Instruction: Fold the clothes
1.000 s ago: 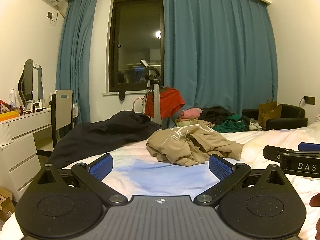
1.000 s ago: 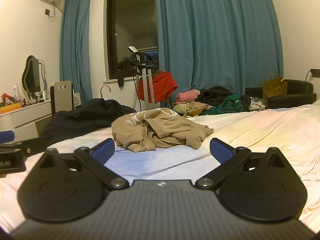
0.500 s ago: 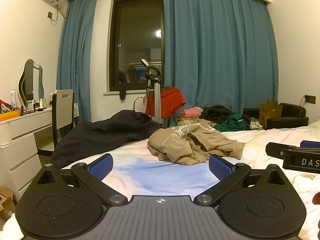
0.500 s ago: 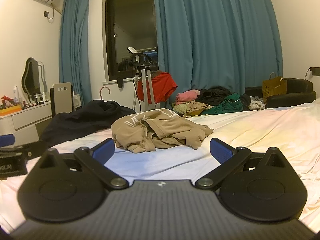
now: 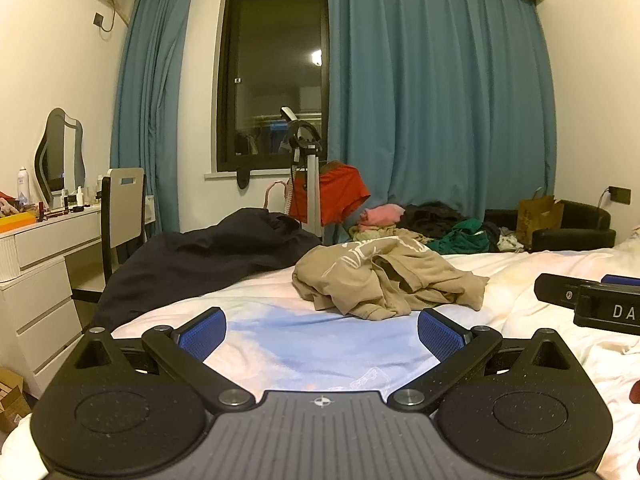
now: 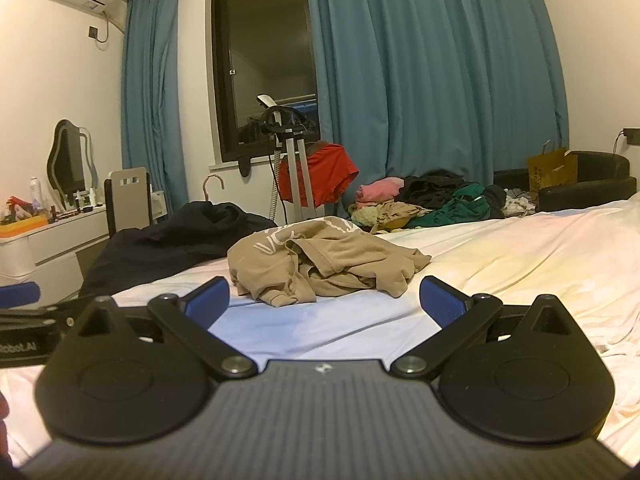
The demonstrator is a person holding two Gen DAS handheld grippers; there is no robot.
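A crumpled tan garment [image 5: 384, 276] with white print lies in a heap on the bed [image 5: 312, 344]; it also shows in the right wrist view [image 6: 320, 264]. My left gripper [image 5: 320, 334] is open and empty, low over the sheet, short of the garment. My right gripper [image 6: 325, 302] is open and empty, close in front of the garment's near edge. The right gripper's side shows at the right edge of the left wrist view [image 5: 588, 304]. The left gripper's side shows at the left edge of the right wrist view [image 6: 24, 320].
A black garment [image 5: 200, 256] lies at the bed's far left. A pile of clothes [image 5: 432, 228] sits beyond the bed, by a stand with a red garment [image 5: 332, 196]. A white dresser [image 5: 40, 280] and a chair [image 5: 120, 208] stand left. A black armchair [image 5: 572, 228] stands right.
Both grippers have edged slightly forward toward the tan garment. Both stay open. The garment has not moved.
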